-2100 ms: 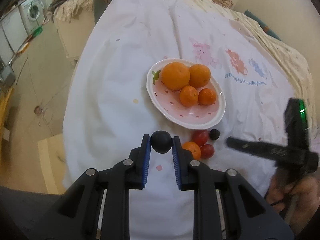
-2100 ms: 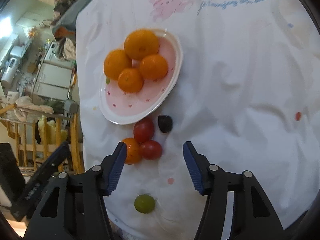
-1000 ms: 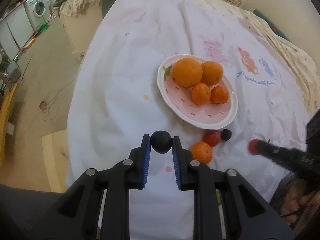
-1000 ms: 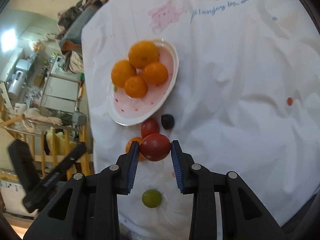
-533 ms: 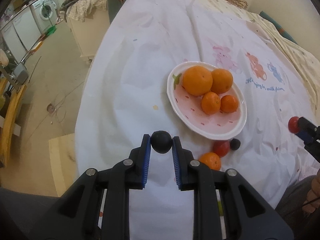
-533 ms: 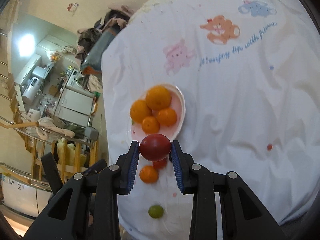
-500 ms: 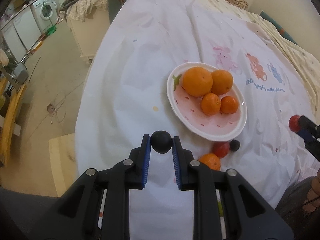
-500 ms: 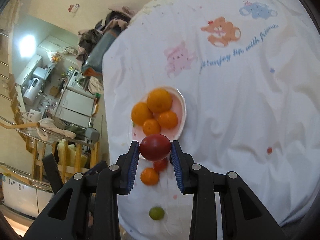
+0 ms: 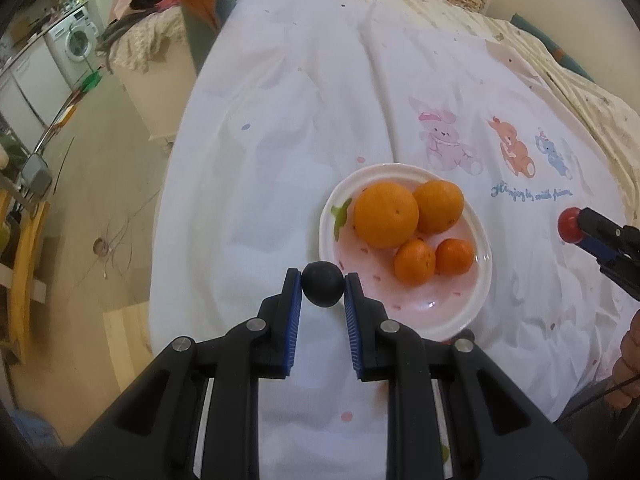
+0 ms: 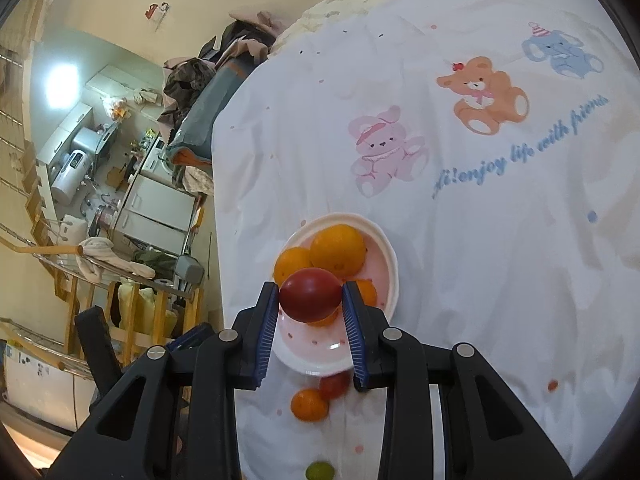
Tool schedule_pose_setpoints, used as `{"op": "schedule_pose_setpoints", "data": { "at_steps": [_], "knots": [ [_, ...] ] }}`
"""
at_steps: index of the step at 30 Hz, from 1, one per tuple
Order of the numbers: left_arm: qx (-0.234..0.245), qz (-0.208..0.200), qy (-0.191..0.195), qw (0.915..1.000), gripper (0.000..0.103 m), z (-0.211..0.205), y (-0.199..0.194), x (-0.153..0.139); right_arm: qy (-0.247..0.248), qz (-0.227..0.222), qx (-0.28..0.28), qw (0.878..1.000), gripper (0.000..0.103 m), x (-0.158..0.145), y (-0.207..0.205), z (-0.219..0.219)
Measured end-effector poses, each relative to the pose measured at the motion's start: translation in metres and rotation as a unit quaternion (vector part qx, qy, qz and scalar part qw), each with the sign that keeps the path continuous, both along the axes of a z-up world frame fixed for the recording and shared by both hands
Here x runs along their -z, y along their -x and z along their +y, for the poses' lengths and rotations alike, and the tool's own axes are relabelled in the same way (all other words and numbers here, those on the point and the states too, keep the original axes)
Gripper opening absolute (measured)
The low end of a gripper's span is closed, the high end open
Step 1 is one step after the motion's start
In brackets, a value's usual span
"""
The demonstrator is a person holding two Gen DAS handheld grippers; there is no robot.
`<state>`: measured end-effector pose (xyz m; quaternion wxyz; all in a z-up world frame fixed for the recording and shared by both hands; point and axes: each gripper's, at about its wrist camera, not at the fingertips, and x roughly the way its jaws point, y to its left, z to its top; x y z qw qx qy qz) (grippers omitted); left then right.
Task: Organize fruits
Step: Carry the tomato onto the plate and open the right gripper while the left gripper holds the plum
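A white and pink plate [image 9: 468, 304] on the white cloth holds several oranges [image 9: 386, 216]. My left gripper [image 9: 322, 285] is shut on a small dark round fruit [image 9: 322, 283], held above the plate's near left rim. My right gripper [image 10: 310, 295] is shut on a red tomato [image 10: 310, 294], held high above the plate [image 10: 390, 258]; it also shows at the right edge of the left wrist view [image 9: 570, 220]. Below it on the cloth lie a small orange [image 10: 309, 405], another red tomato [image 10: 335, 386] and a green fruit [image 10: 320, 471].
The white cloth [image 9: 312, 92] with cartoon animal prints [image 10: 482, 94] covers a bed. Its left edge drops to the floor [image 9: 100, 184], with a washing machine [image 9: 76, 46] and piled clothes [image 10: 208, 68] beyond. A hand [image 9: 630, 360] shows at the lower right.
Both grippers have risen and moved forward toward the plate while keeping their fruit. The loose fruits on the cloth have dropped lower in the right wrist view and out of the left wrist view.
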<state>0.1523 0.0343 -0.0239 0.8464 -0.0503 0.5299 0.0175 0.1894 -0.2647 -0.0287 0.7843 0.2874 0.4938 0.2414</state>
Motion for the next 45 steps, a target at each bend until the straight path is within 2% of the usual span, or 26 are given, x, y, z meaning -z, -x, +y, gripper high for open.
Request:
{"op": "schedule_pose_setpoints", "data": {
  "at_steps": [5,10,15,19,22,27,40,41,43,45],
  "knots": [
    [0.008,0.016,0.001,0.9998,0.018,-0.006,-0.020,0.013,0.015,0.008,-0.015,1.000,0.034,0.011,-0.022,0.013],
    [0.023,0.022,0.027,0.9991,0.018,-0.012,-0.029,0.029,0.032,0.024,-0.029,0.999,0.034,0.033,-0.038,0.024],
    [0.048,0.028,0.020,0.9982,0.018,-0.019,-0.034,0.047,0.041,0.039,-0.039,0.998,0.034,0.055,-0.045,0.029],
    [0.045,0.046,0.044,0.9969,0.018,-0.021,-0.038,0.058,0.048,0.043,-0.046,0.997,0.034,0.066,-0.049,0.034],
    [0.048,0.046,0.045,0.9967,0.018,-0.024,-0.037,0.060,0.056,0.045,-0.052,0.996,0.034,0.074,-0.050,0.036],
    [0.052,0.038,0.029,0.9975,0.018,-0.027,-0.040,0.060,0.044,0.058,-0.054,0.996,0.034,0.081,-0.050,0.036],
    [0.043,0.052,0.046,0.9967,0.018,-0.026,-0.045,0.065,0.036,0.055,-0.040,0.997,0.038,0.082,-0.055,0.033],
    [0.044,0.054,0.047,0.9965,0.019,-0.026,-0.044,0.066,0.037,0.053,-0.038,0.997,0.039,0.081,-0.055,0.033],
    [0.048,0.057,0.050,0.9960,0.019,-0.027,-0.044,0.066,0.027,0.053,-0.033,0.998,0.055,0.081,-0.055,0.030],
    [0.047,0.059,0.053,0.9957,0.019,-0.026,-0.044,0.067,0.024,0.053,-0.029,0.998,0.057,0.080,-0.055,0.029]
  ]
}}
